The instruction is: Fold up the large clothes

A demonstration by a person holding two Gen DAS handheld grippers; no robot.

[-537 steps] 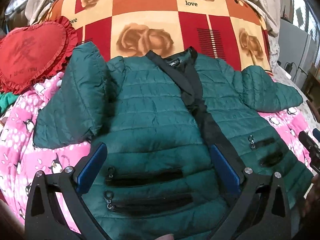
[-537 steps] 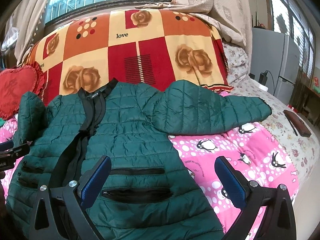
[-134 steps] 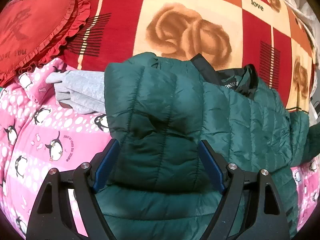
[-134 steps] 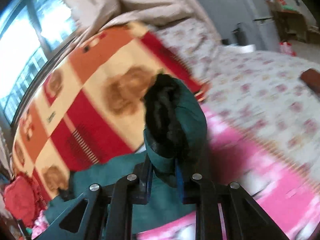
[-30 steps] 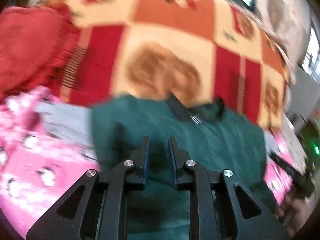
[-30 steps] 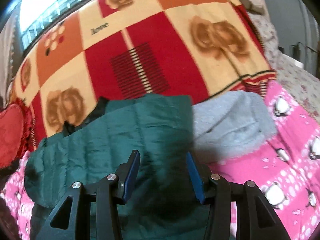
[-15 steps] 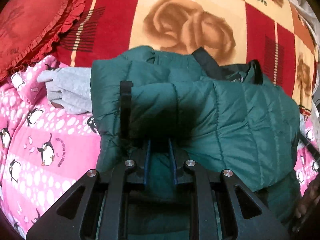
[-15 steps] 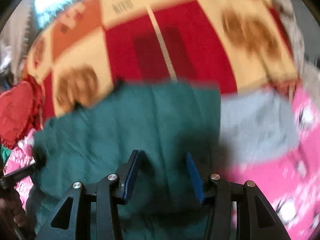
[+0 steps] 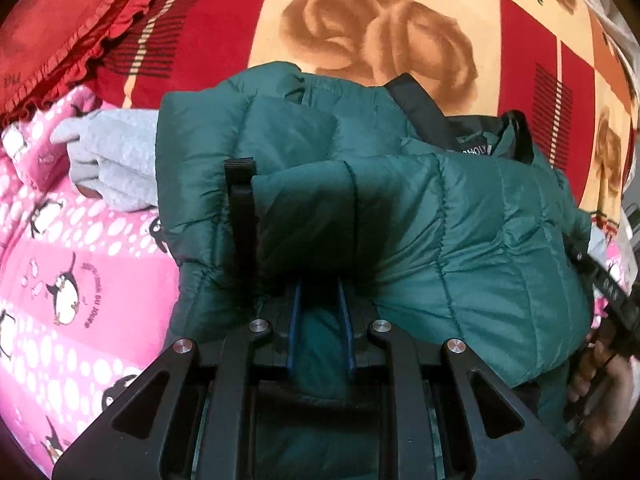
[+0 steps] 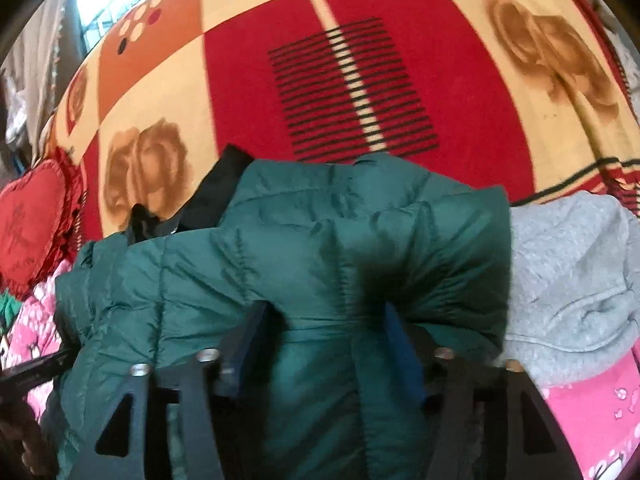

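Note:
A dark green quilted puffer jacket with black collar trim lies on the bed, both sleeves folded across its chest. In the left wrist view my left gripper is shut on a fold of the jacket's sleeve near the black cuff. In the right wrist view the jacket fills the middle, and my right gripper stands open with its fingers either side of a fold of jacket at the right shoulder.
A red, orange and cream rose blanket rises behind the jacket. A grey garment lies partly under the jacket. A red heart cushion sits far left. A pink penguin blanket covers the bed.
My left gripper has stayed shut on the sleeve and pushed slightly forward. My right gripper has stayed open over the right shoulder and steadied after a blurred move.

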